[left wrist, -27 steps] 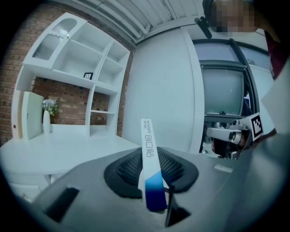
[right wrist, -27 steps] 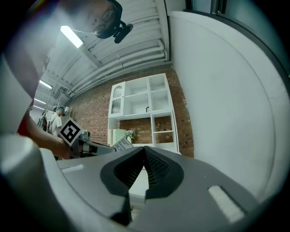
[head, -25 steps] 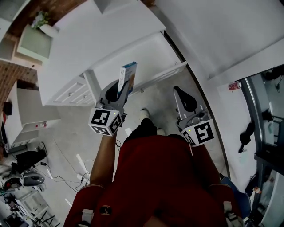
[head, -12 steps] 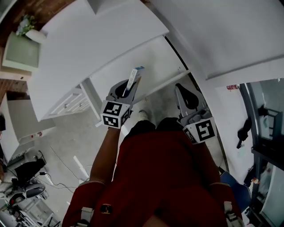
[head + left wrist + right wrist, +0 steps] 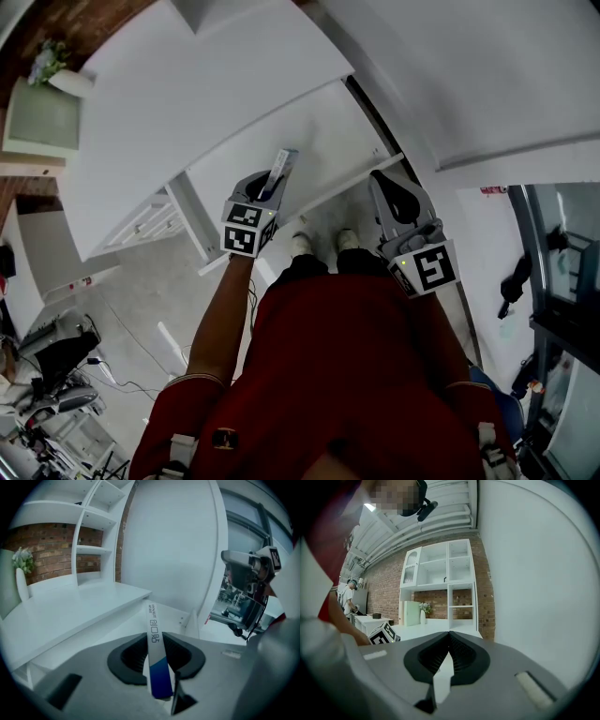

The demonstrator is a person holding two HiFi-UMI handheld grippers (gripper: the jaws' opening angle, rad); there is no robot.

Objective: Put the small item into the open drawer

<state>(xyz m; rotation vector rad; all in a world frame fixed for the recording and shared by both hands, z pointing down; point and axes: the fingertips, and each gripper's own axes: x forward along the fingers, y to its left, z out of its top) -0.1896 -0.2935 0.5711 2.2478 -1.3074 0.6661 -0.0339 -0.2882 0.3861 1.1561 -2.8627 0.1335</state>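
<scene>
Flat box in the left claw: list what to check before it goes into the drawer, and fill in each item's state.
1. Grip: the left claw clamps the flat box on both faces. Ok.
2. Drawer open, with its white inside showing. Ok.
3. Box end over the drawer, judged from the head view. Ok.
4. Height of the box above the drawer floor. Cannot tell.
5. Right claw shut, holding nothing, off to the side of the box. Ok.
</scene>
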